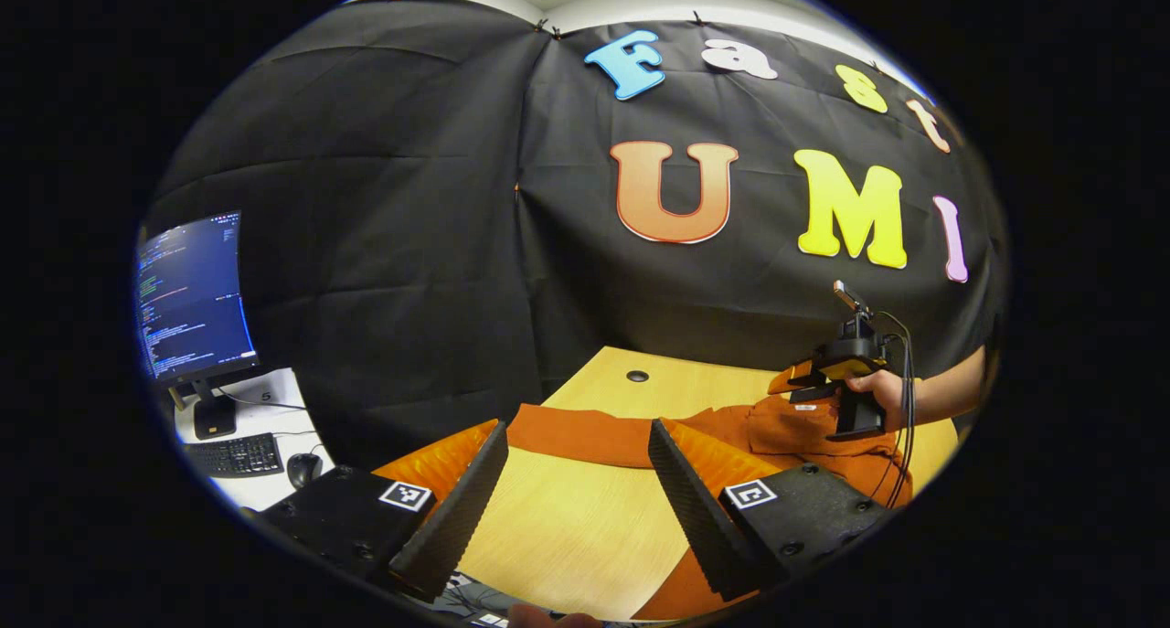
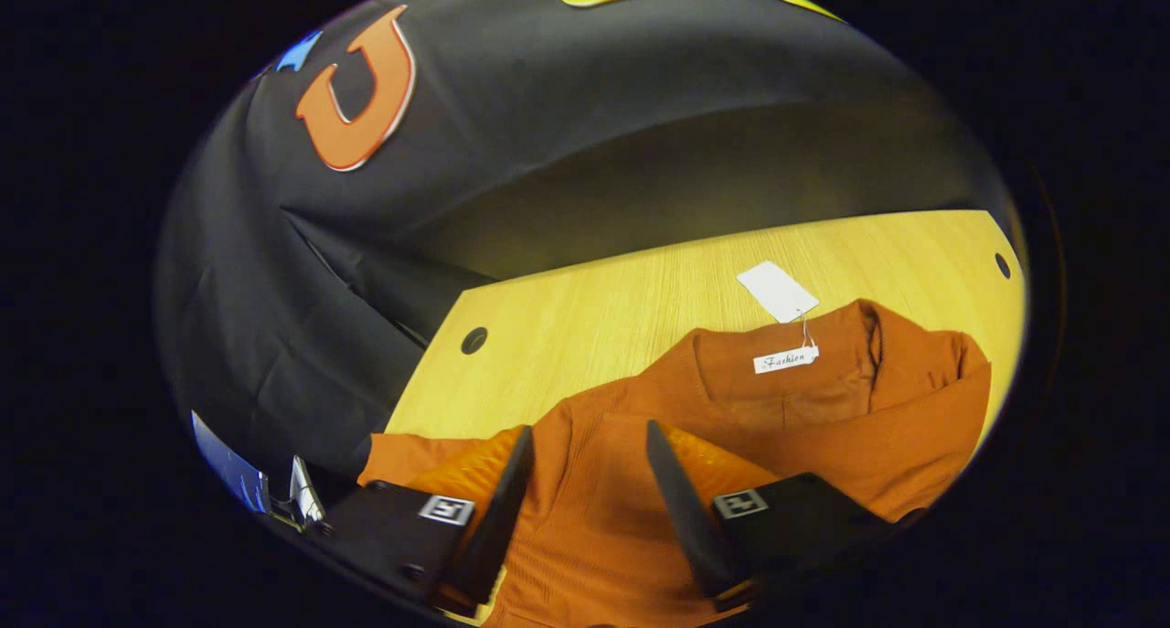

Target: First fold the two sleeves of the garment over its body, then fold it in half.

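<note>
Both grippers gape wide and hold nothing: the left gripper [image 1: 578, 482] hovers over the wooden table [image 1: 567, 527] beside an orange sleeve [image 1: 585, 434], the right gripper [image 2: 585, 482] over the orange garment [image 2: 823, 427] spread on the table.

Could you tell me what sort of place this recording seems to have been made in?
Probably a lab recording booth rather than a home: black cloth wall behind a wooden table, a monitor with keyboard on a side desk, and an orange garment laid out.
</note>
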Demonstrator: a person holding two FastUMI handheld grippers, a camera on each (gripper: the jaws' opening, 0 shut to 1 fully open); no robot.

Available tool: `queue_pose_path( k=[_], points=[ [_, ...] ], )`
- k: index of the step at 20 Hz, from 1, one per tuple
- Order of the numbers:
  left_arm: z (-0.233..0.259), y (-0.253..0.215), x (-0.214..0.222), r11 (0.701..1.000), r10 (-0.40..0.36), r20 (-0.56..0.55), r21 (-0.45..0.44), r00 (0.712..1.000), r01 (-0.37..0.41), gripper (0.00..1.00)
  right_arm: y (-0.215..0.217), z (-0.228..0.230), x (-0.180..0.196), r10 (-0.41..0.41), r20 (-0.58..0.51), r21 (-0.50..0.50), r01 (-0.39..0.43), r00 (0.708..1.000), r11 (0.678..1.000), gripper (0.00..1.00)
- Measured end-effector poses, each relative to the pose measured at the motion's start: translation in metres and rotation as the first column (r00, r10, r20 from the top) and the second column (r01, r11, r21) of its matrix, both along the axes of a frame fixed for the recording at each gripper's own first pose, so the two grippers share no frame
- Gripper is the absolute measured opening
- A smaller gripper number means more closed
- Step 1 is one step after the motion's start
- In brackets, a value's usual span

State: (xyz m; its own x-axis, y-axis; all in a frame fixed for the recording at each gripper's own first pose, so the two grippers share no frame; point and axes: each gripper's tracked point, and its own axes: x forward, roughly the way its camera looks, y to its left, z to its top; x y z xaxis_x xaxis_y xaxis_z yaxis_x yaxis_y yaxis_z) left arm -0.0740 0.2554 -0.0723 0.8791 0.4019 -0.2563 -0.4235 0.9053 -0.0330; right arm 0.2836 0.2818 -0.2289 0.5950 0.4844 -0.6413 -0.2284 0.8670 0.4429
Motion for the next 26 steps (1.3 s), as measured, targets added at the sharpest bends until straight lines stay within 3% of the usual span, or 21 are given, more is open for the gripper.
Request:
queue_pose_path(
  k=[1, 2, 4, 5, 9, 11, 14, 18, 21, 26],
  points=[
    [0.005, -0.008, 0.009, 1.000, -0.028, 0.033, -0.006, 0.999, 0.028, 1.00, -0.008, 0.014, -0.011, 0.003, 0.027, -0.007, -0.003, 1.000, 1.000, 0.84],
    [0.009, -0.011, 0.015, 0.999, -0.041, 0.058, 0.002, 0.997, 0.041, 1.00, -0.013, 0.029, -0.022, 0.010, 0.056, -0.003, -0.009, 0.998, 1.000, 0.89],
    [0.006, -0.009, 0.027, 0.998, -0.060, 0.060, 0.015, 0.996, 0.059, 1.00, -0.028, 0.068, -0.053, 0.026, 0.139, -0.004, -0.025, 0.990, 1.000, 0.89],
    [0.002, -0.011, 0.032, 0.997, -0.076, 0.057, 0.005, 0.995, 0.076, 1.00, -0.036, 0.086, -0.070, 0.037, 0.177, -0.007, -0.037, 0.984, 0.999, 0.96],
    [-0.013, -0.010, 0.060, 0.992, -0.116, 0.056, -0.051, 0.992, 0.119, 1.00, -0.075, 0.159, -0.151, 0.118, 0.381, -0.066, -0.100, 0.917, 0.993, 0.95],
    [-0.022, -0.001, 0.072, 0.990, -0.125, 0.048, -0.055, 0.991, 0.128, 1.00, -0.090, 0.162, -0.194, 0.152, 0.364, -0.075, -0.134, 0.919, 0.988, 0.96],
    [-0.050, 0.019, 0.091, 0.981, -0.160, 0.027, -0.108, 0.987, 0.162, 1.00, -0.119, 0.162, -0.230, 0.142, 0.323, -0.064, -0.128, 0.936, 0.990, 0.96],
    [-0.128, 0.089, 0.112, 0.968, -0.177, -0.132, -0.200, 0.975, 0.149, 1.00, -0.160, 0.145, -0.241, 0.114, 0.318, -0.149, -0.069, 0.941, 0.986, 0.96],
    [-0.165, 0.136, 0.135, 0.955, -0.159, -0.179, -0.279, 0.971, 0.105, 0.99, -0.166, 0.137, -0.254, 0.063, 0.271, -0.118, -0.032, 0.961, 0.993, 0.96],
    [-0.206, 0.190, 0.165, 0.943, -0.146, -0.247, -0.328, 0.958, 0.060, 0.99, -0.191, 0.128, -0.258, 0.010, 0.236, -0.127, 0.020, 0.972, 0.992, 0.96]
  ],
)
